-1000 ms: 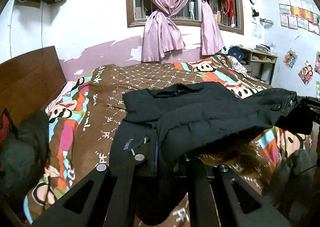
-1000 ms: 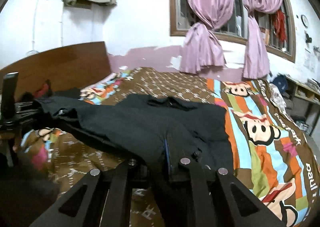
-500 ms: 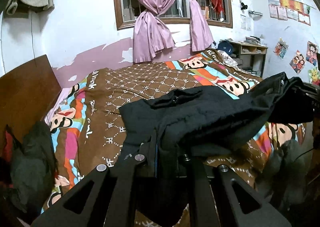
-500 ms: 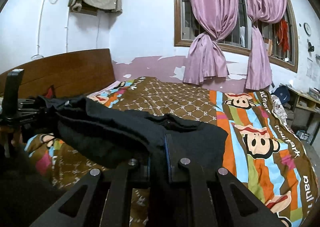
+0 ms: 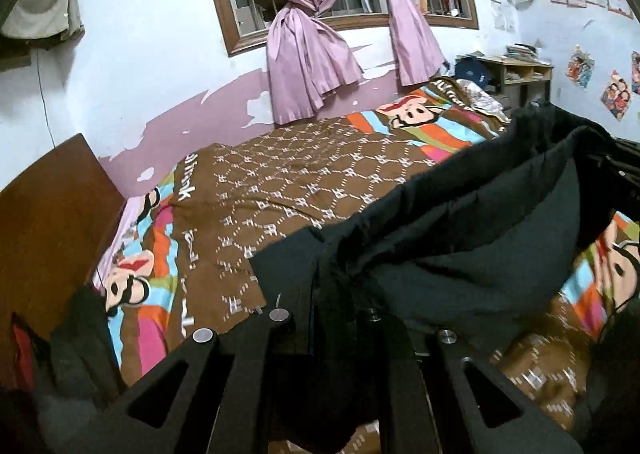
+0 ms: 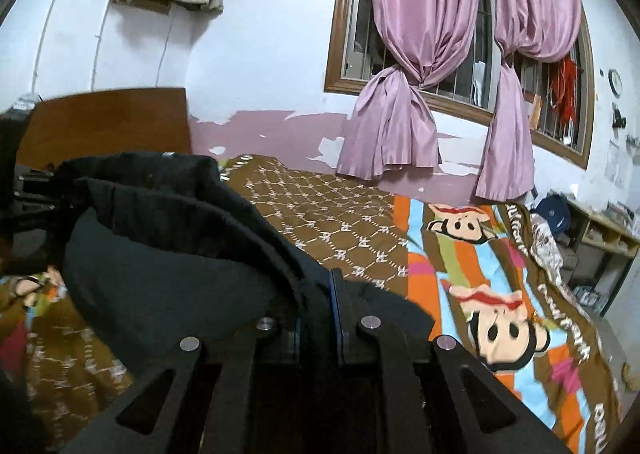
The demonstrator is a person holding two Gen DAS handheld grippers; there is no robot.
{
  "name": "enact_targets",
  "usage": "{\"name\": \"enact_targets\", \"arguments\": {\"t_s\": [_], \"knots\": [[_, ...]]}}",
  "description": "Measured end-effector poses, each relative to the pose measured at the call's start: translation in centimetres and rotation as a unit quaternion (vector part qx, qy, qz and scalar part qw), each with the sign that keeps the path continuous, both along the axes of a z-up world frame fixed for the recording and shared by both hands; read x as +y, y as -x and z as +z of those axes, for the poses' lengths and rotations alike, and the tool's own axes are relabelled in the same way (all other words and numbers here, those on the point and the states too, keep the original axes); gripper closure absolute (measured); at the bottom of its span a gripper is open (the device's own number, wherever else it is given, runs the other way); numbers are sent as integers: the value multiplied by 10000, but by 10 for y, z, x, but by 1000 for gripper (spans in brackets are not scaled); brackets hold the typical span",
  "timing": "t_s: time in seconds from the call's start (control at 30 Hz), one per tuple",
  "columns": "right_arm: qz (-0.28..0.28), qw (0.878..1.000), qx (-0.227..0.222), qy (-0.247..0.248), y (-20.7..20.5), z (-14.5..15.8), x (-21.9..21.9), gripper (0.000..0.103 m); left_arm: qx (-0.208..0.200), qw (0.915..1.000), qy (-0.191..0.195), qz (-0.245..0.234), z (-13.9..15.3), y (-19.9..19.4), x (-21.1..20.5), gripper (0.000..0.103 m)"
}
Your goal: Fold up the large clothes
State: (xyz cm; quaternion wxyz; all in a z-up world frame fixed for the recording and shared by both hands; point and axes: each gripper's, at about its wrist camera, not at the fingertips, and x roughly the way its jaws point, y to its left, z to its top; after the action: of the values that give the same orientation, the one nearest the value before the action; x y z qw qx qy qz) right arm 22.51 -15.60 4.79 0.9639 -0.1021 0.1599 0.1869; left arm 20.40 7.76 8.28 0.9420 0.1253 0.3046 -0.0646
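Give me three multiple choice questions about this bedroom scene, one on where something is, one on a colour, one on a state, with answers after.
1. Where is the black garment?
A. Hanging at the window
B. Held up over the bed between the two grippers
C. On the shelf

2. What colour are the curtains?
A. Green
B. White
C. Pink-purple

3. How does the right gripper stand?
A. Jaws shut on the black garment
B. Open and empty
C. Out of view

Answers:
1. B, the fabric spans from the left gripper across to the other gripper, above the bedspread.
2. C, both knotted drapes are pink-purple.
3. A, dark cloth is pinched between its fingers.
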Motion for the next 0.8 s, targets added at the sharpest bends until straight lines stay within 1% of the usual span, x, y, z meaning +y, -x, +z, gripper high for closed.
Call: {"name": "enact_targets", "arguments": {"t_s": [0.07,0.17,0.27,0.33,0.4,0.43,0.47,0.5,0.53,0.57,0.6,0.67,0.7,0.77,0.8], "knots": [[-62,9997,80,220,-31,-5,7,92,8,10000,-9,70,-6,-24,6,97],[-155,9984,376,397,-78,-13,13,91,63,9997,-198,144,-22,-65,12,97],[-198,9972,621,357,-117,-23,16,91,167,9992,-244,262,-42,-100,19,97],[-270,9965,677,404,-137,-33,19,91,246,9988,-279,325,-56,-124,24,97],[-396,9958,650,513,-155,-50,24,90,360,9981,-382,327,-71,-148,28,97],[-470,9956,570,584,-163,-59,25,86,411,9978,-430,294,-78,-156,28,96],[-551,9950,542,635,-169,-69,26,77,486,9974,-458,257,-86,-165,29,96],[-673,9936,598,681,-177,-81,24,70,649,9964,-493,244,-99,-177,32,92],[-833,9920,678,664,-184,-92,21,60,777,9954,-497,266,-107,-183,34,91],[-922,9915,736,553,-186,-100,16,53,892,9946,-447,280,-115,-188,36,91],[-936,9917,765,435,-186,-103,11,50,955,9943,-364,302,-121,-191,38,90],[-900,9931,729,157,-181,-106,-1,36,937,9948,-207,337,-125,-190,42,89],[-897,9937,673,86,-178,-104,-4,31,895,9954,-121,316,-124,-188,44,87],[-845,9951,511,-57,-168,-97,-12,17,846,9959,-24,315,-120,-186,44,84],[-788,9957,462,-132,-164,-93,-14,13,821,9960,-23,350,-118,-184,44,80]]}}
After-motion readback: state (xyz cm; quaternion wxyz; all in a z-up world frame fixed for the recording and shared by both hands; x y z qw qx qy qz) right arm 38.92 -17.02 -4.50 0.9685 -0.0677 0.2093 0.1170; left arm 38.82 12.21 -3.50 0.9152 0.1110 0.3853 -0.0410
